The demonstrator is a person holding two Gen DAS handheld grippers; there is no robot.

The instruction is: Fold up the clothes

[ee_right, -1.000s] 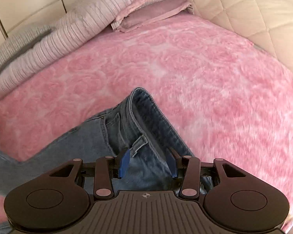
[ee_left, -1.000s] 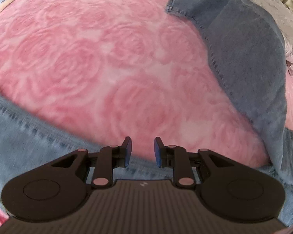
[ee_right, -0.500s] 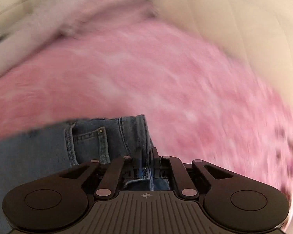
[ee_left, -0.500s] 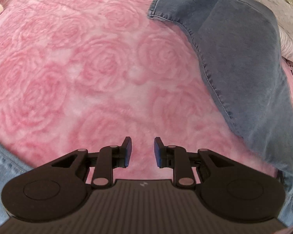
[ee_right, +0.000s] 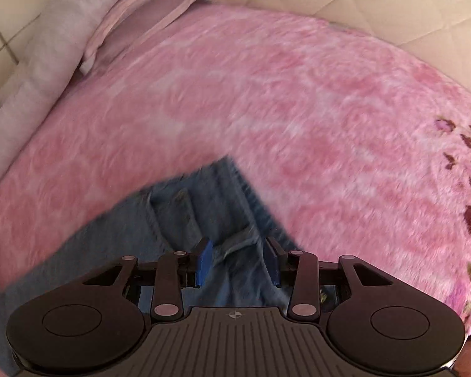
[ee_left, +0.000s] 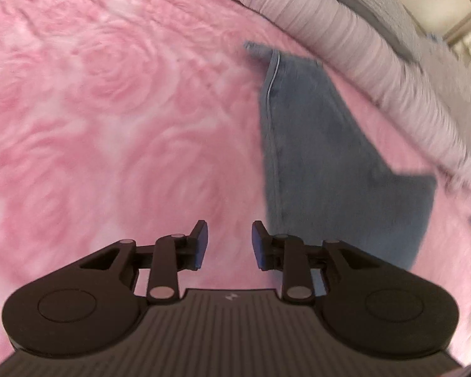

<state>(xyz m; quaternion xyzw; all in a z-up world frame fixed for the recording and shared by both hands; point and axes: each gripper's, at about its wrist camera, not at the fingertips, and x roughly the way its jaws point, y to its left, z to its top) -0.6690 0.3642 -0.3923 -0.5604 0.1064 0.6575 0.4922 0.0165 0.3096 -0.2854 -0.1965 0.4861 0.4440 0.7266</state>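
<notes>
**Blue jeans spread on a pink rose blanket**

Motion blur softens both views, and the black gripper bodies cut off the near denim. The faded blue denim jeans (ee_right: pixel 185 220) lie on the fluffy pink rose-patterned blanket (ee_right: pixel 298 119). The right gripper (ee_right: pixel 237 259) hangs released, fingers apart over the stitched waistband, gripping nothing. The left gripper (ee_left: pixel 229 245) is likewise spread wide above bare blanket, a flat trouser leg (ee_left: pixel 323 163) just beside it. A ribbed pale-lilac quilt (ee_left: pixel 345 40) borders the far edge.

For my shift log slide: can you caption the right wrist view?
Right hand-held gripper open above the waistband end of blue jeans lying on a pink rose-patterned blanket.
</notes>
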